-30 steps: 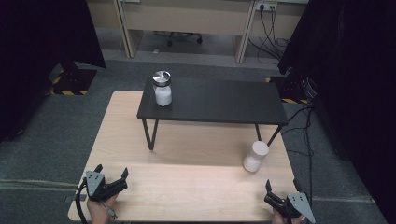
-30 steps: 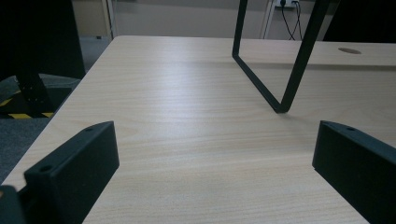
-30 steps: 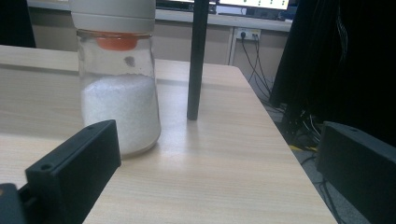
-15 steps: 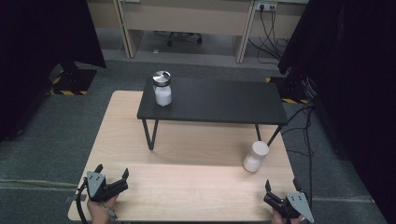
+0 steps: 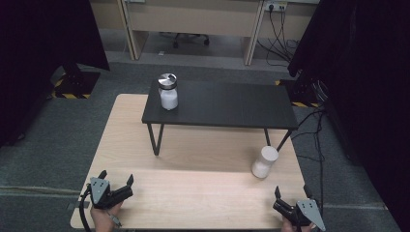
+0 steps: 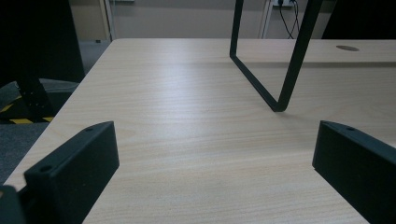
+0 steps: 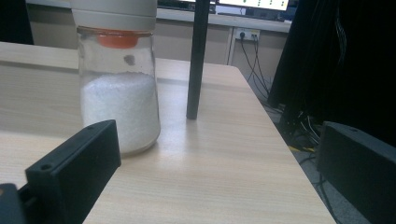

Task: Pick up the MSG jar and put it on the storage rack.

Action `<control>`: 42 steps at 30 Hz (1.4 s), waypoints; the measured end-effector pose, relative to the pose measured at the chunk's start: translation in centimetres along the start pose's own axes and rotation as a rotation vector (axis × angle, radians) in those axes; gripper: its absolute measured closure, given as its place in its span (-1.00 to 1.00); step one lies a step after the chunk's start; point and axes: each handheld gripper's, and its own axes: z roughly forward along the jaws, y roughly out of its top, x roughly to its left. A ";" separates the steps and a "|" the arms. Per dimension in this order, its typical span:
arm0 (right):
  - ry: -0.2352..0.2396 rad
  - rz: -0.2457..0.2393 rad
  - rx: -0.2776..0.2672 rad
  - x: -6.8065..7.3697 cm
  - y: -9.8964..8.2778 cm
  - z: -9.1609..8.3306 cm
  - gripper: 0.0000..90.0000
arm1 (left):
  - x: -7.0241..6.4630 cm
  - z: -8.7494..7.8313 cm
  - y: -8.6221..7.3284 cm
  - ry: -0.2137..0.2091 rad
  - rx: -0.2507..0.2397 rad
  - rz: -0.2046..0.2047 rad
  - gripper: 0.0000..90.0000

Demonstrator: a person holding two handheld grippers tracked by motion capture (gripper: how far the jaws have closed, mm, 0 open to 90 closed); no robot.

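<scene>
- While I hold both tongs low at the near edge, the pale wooden surface (image 5: 193, 193) stretches ahead of them, bare between the two.
- Beyond both tongs stands the black raised shelf (image 5: 227, 104) on thin metal legs; one leg (image 6: 285, 70) rises ahead and to the right of my left tongs, another (image 7: 196, 56) stands straight ahead of my right tongs.
- My left tongs (image 5: 116, 186) are spread wide and released, nothing between the jaws, only bare wood ahead of them.
- My right tongs (image 5: 290, 195) are likewise released, jaws well apart, gripping nothing.
- Nearest my right tongs, ahead and slightly to their left, is the white-lidded jar (image 5: 264, 162), upright on the surface beside the shelf leg, about half full of white granules with an orange insert under the lid.
- Far ahead of my left tongs, on top of the shelf at its left end, sits a second jar with a metal lid (image 5: 168, 91), also holding white material.
- I judge this as the approach stage: nothing is grasped yet. Next I would advance the right tongs forward and a little left until the jaws straddle the white-lidded jar, then close gently on the glass, keeping it upright and clear of the leg.
</scene>
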 end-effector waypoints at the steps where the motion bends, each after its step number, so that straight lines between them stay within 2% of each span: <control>1: 0.000 0.000 0.000 0.0 0.0 0.0 -0.99 | 0.0 0.0 0.0 0.000 0.000 -0.001 -1.00; 29: 0.015 -0.007 0.017 -0.2 0.3 0.1 -0.99 | -0.1 -0.2 -0.1 0.004 -0.003 -0.010 -1.00; 39: 0.029 0.000 0.032 -0.5 0.6 0.3 -0.99 | -0.1 -0.2 0.0 0.004 0.000 -0.013 -1.00; 42: 0.044 0.025 0.040 -0.9 0.9 0.5 -1.00 | -0.1 -0.2 0.0 0.003 -0.001 -0.013 -1.00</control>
